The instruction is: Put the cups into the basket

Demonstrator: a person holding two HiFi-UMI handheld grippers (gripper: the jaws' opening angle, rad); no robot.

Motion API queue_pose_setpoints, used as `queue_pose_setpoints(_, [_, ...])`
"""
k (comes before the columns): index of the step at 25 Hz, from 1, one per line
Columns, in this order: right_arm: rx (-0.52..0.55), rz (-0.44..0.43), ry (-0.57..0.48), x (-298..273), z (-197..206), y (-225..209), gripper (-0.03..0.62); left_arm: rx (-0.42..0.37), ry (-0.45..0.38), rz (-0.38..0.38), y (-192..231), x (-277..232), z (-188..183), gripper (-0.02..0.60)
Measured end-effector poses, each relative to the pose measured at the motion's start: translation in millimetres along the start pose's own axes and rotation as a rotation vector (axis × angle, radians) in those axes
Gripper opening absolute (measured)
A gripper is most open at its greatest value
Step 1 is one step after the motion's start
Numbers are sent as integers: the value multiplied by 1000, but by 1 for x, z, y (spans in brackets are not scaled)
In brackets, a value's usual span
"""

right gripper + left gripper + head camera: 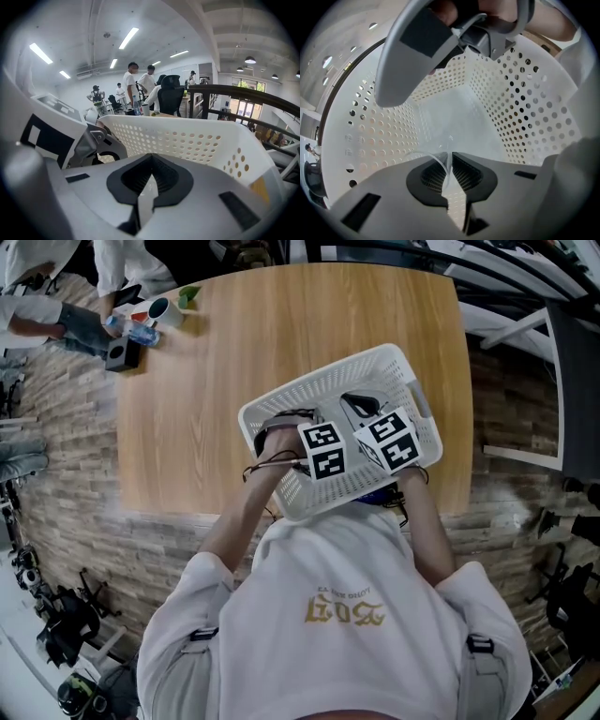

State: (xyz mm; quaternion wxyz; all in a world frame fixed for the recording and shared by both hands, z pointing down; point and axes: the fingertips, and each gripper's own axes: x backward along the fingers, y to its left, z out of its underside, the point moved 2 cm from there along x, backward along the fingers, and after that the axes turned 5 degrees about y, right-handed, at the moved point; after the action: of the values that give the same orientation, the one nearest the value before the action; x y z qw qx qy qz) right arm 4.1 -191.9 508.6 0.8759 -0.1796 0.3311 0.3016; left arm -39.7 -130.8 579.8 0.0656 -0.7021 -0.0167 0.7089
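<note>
The white perforated basket (pixel 309 381) sits at the near right of the wooden table (pixel 216 390). Both grippers are over it, marker cubes up. My left gripper (pixel 314 442) reaches inside the basket (pixel 511 103); in the left gripper view it (pixel 451 154) is shut on the thin rim of a clear plastic cup (pixel 425 156) that curves off to the left above the basket floor. My right gripper (pixel 384 432) is beside it, and its grey finger (pixel 412 56) fills the top of that view. In the right gripper view it (pixel 151 161) is shut, facing the basket's far wall (pixel 187 140).
A white mug (pixel 159 308) and a green cup (pixel 189 296) stand at the table's far left corner by a black box (pixel 122 354), where a person's hand (pixel 111 322) rests. A black railing (pixel 243 93) and people (pixel 133 89) stand beyond the basket.
</note>
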Motion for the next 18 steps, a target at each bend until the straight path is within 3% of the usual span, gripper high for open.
queue_pose_setpoints(10, [27, 4, 30, -4, 3, 0, 11, 22, 20, -4, 4, -5, 0, 32])
queue_pose_setpoints(18, [-26, 9, 13, -2, 5, -9, 11, -21, 50, -20, 2, -7, -2, 32])
